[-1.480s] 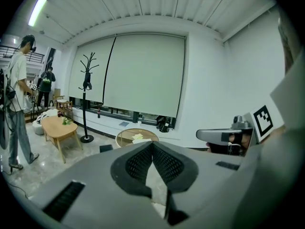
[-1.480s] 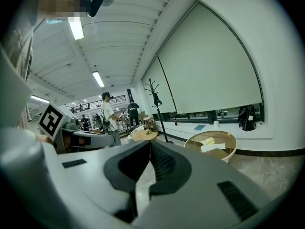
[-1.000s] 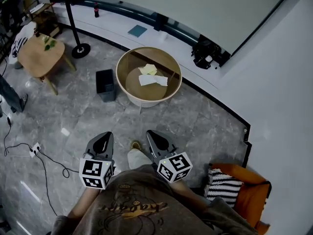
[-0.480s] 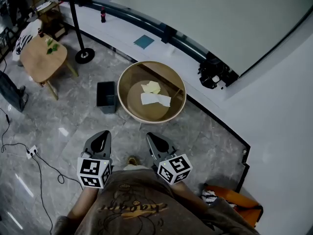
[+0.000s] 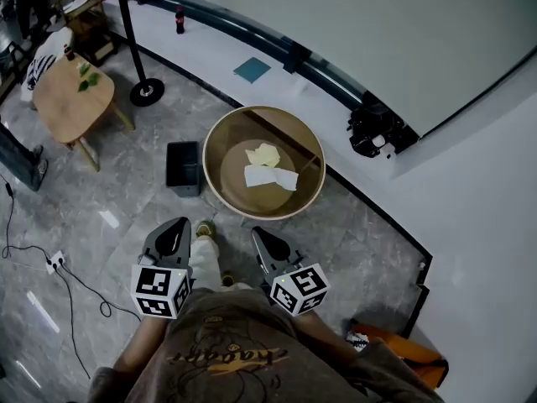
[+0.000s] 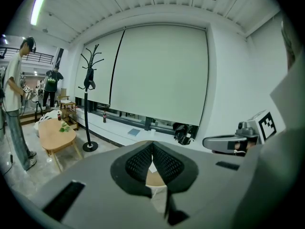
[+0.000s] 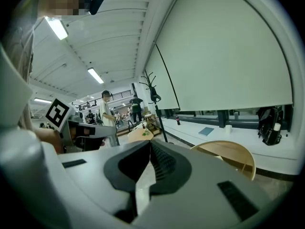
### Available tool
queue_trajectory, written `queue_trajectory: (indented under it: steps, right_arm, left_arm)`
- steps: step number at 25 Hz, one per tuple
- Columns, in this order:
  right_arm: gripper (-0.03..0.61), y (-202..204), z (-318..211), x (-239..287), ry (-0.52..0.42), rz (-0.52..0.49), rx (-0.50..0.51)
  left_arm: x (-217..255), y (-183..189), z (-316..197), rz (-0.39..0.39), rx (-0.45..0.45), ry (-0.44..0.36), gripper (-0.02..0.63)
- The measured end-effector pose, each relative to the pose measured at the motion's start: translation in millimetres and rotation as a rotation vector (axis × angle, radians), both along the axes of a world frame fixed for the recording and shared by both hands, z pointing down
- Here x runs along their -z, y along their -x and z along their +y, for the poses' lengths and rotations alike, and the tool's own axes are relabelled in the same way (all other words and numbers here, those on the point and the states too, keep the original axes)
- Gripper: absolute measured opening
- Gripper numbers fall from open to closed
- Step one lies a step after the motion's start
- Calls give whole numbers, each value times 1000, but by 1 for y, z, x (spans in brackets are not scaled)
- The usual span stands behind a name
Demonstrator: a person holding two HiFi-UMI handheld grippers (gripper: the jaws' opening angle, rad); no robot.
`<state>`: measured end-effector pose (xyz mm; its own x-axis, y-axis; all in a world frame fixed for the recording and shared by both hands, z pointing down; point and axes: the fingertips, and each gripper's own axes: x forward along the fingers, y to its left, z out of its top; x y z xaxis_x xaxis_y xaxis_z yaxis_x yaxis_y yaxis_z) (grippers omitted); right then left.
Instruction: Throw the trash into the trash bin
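Jaws pressed together and empty on left gripper [image 5: 176,225] and right gripper [image 5: 259,233], low by my waist. Risk I see: shut jaws would only shove the paper trash [image 5: 270,175] about the round surface [image 5: 220,131], whose raised rim may block a flat approach. Trash bin [image 5: 182,165] stands just left of it, with open floor [image 5: 352,225] around.

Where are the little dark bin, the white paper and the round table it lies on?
dark bin [image 5: 182,169], head view, its open top.
white paper [image 5: 270,177], head view, middle of the sheet.
round table [image 5: 211,154], head view, inner wall at its left.
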<state>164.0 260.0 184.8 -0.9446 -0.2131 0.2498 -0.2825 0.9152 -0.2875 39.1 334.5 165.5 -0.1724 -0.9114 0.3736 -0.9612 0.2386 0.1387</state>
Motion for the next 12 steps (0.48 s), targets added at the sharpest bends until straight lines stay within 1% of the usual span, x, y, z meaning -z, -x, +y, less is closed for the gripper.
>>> queue_trajectory:
  steps: [4,6,12]
  right_arm:
    - [20,18,-23,-4,7,5,-31]
    - [19,31,-35,-3,7,6,-44]
    - [19,80,-78,-2,15,11,-82]
  left_arm:
    - [-9,17,-26,4,-42,8,20]
    - [-11,29,-40,19,-55,11,20]
    - [-10,77,-89,30,-103,11,20]
